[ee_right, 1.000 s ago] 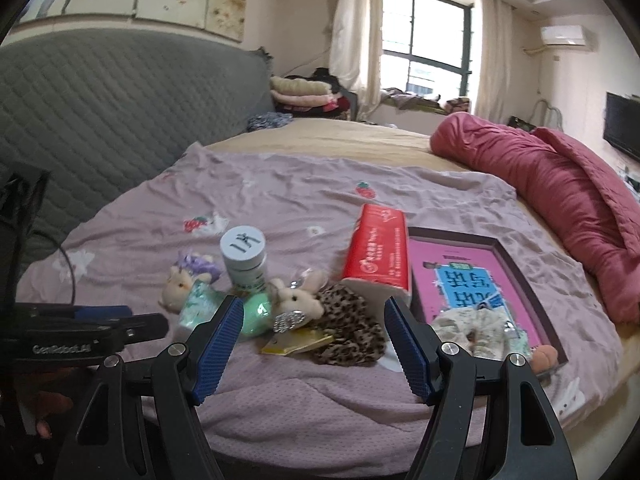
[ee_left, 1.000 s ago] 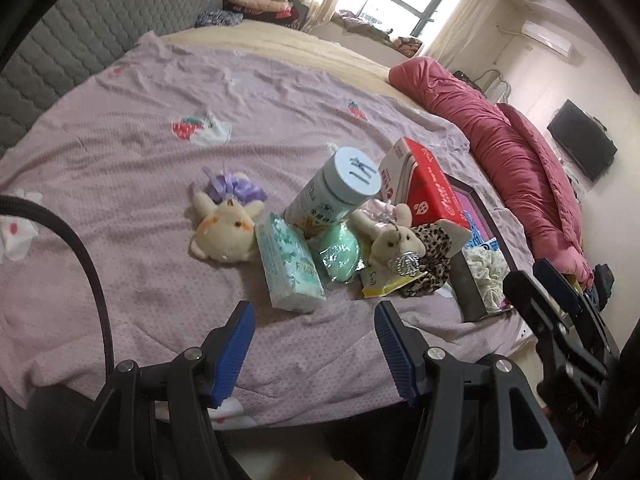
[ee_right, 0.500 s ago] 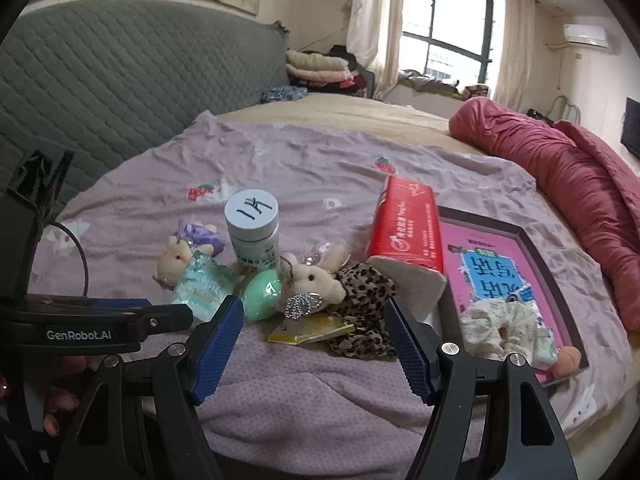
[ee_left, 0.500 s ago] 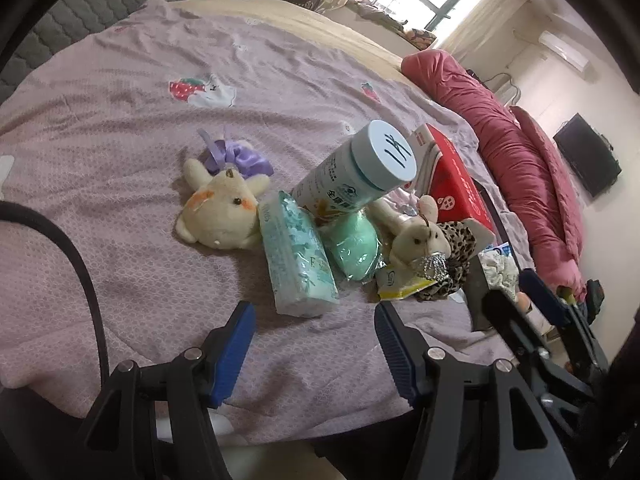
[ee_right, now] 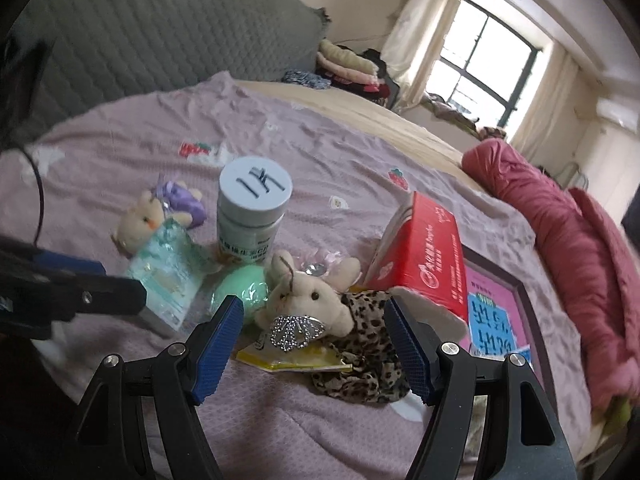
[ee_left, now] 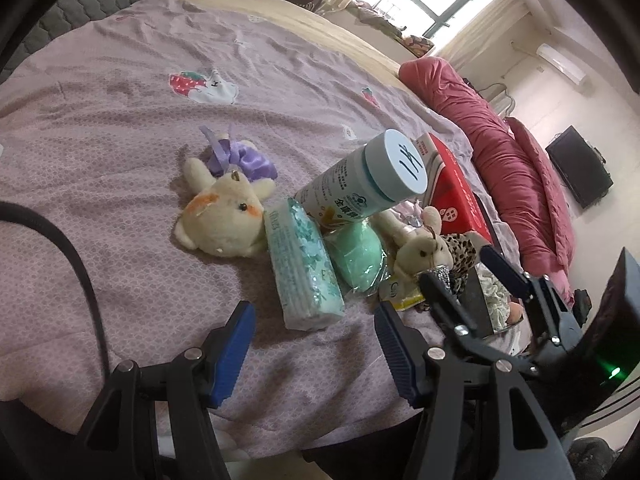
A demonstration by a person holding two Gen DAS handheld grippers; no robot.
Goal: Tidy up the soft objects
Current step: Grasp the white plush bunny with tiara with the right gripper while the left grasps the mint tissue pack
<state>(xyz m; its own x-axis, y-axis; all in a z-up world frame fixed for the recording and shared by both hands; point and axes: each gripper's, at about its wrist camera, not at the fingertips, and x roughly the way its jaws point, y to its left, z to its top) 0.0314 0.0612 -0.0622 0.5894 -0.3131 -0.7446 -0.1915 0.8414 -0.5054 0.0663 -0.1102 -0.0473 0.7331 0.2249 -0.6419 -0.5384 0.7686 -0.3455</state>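
Observation:
A cream plush bear (ee_left: 224, 220) with a purple bow lies on the lilac bedspread. Beside it lie a teal tissue pack (ee_left: 304, 272), a green soft ball in plastic (ee_left: 358, 258) and a plush rabbit (ee_right: 308, 300) in a leopard-print dress with a sequin bow. My left gripper (ee_left: 312, 344) is open and empty, just short of the tissue pack. My right gripper (ee_right: 316, 344) is open and empty, its fingers either side of the rabbit but nearer the camera. The right gripper also shows in the left wrist view (ee_left: 464, 276).
A white canister (ee_right: 252, 212) with a blue lid stands behind the ball. A red tissue box (ee_right: 424, 260) leans on a dark-framed pink tray (ee_right: 504, 316) holding a scrunchie. A red duvet (ee_right: 580, 240) lies at right. A grey headboard (ee_right: 160, 32) is behind.
Both grippers have moved forward and lower toward the pile; the objects look larger. The right gripper now lines up on the leopard-dress rabbit. Nothing has been taken hold of.

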